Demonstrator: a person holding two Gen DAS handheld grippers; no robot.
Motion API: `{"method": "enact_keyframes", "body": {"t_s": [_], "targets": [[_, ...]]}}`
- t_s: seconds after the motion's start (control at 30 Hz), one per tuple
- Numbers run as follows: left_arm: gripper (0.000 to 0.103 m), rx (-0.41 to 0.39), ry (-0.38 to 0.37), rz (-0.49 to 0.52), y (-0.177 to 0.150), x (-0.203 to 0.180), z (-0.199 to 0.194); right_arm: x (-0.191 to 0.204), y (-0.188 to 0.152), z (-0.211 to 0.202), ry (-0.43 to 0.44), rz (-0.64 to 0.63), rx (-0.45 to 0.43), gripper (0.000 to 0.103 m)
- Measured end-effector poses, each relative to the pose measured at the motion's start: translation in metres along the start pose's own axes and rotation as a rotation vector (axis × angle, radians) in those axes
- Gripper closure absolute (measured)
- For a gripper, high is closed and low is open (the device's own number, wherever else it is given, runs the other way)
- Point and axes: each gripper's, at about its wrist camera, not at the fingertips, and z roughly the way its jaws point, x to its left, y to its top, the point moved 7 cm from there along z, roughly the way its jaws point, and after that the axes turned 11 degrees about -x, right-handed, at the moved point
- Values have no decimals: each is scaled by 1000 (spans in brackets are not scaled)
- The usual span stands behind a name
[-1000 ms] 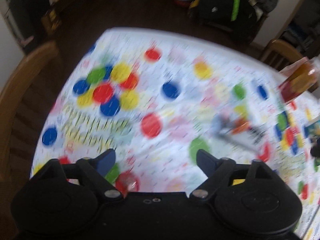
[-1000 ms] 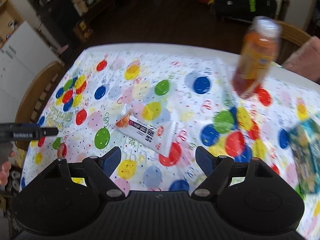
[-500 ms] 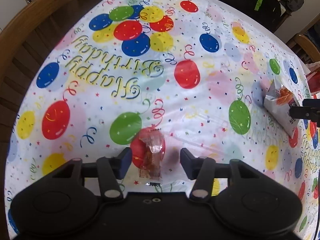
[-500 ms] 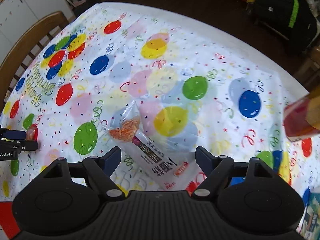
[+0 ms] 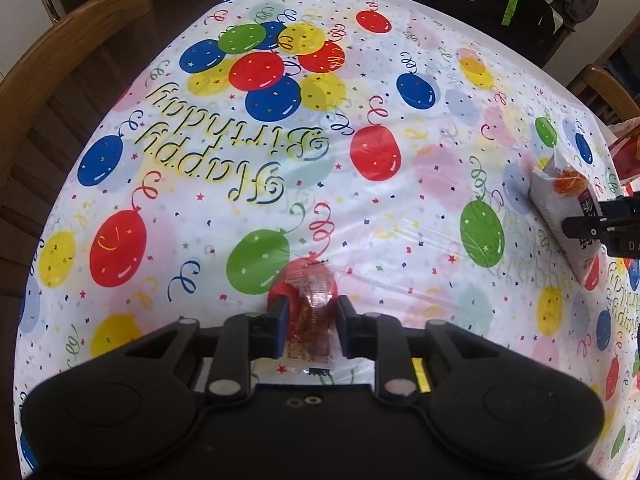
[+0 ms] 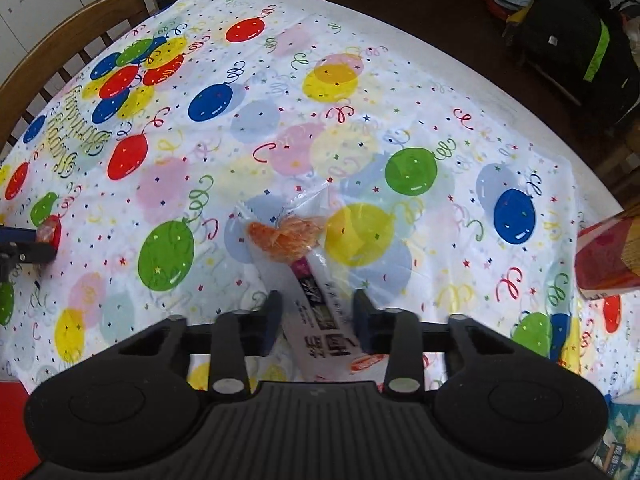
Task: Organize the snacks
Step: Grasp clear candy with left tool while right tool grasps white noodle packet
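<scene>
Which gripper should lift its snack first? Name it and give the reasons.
Left. The left gripper has its fingers pressed against the small red packet. The right gripper straddles the white snack bag with gaps on both sides.

I see a glossy plastic tablecloth (image 5: pixel 400 200) on the surface, faintly creased and shining. The small candy wrapper (image 5: pixel 314 304) looks clear, crinkly film. The snack packet (image 6: pixel 316 280) is smooth, shiny plastic. Both hand-held grippers look matt black plastic. The chair (image 6: pixel 68 44) is varnished wood.
</scene>
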Motion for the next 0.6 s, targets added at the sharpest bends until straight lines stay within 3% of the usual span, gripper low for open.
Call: {"method": "enact_keyframes", "body": {"t_s": [0.2,0.6], "targets": [[88,-11,-4,12,1,-3,-4,0,-7,-18,-38,27,-13,90],[89,-57,-43,50,8,-9,-34,-3,-16,-83,-46,111,-76,91]]}}
